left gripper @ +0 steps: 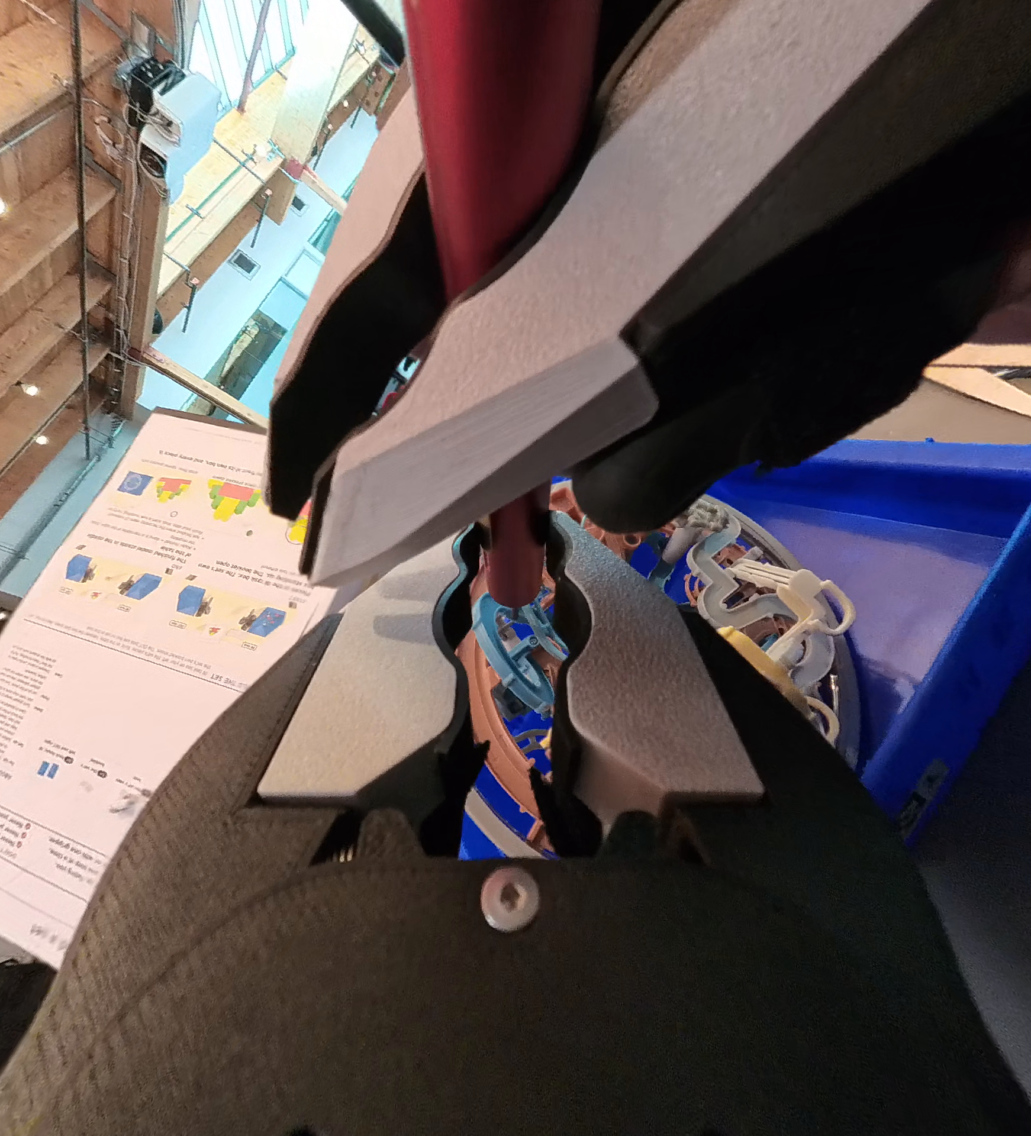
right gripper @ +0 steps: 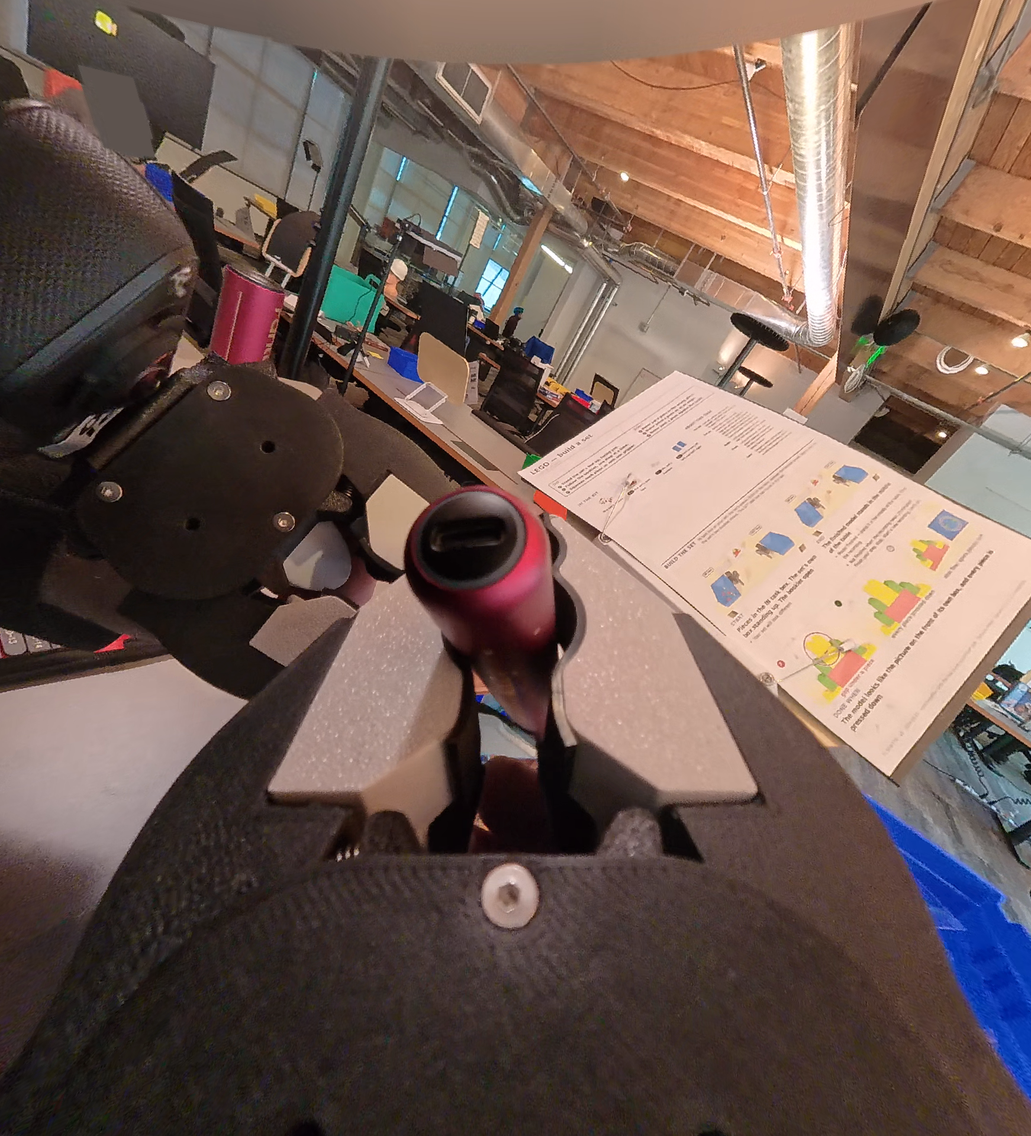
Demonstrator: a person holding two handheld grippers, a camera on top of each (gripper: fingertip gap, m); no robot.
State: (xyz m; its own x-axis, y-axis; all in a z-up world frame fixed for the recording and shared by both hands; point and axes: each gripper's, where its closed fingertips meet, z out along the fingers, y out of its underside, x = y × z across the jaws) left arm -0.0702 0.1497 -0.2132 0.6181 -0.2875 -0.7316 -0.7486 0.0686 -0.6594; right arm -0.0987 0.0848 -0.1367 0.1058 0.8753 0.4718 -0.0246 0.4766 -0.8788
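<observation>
Both grippers clamp one slim crimson metal pen-shaped tool [right gripper: 488,584]: right gripper [right gripper: 510,639] pinches its barrel, left gripper [left gripper: 516,584] closes on its tip just above blue plastic bin [left gripper: 962,615] w/ toy parts, seemingly steadying it.

Red tube [left gripper: 510,565] between both jaws
</observation>
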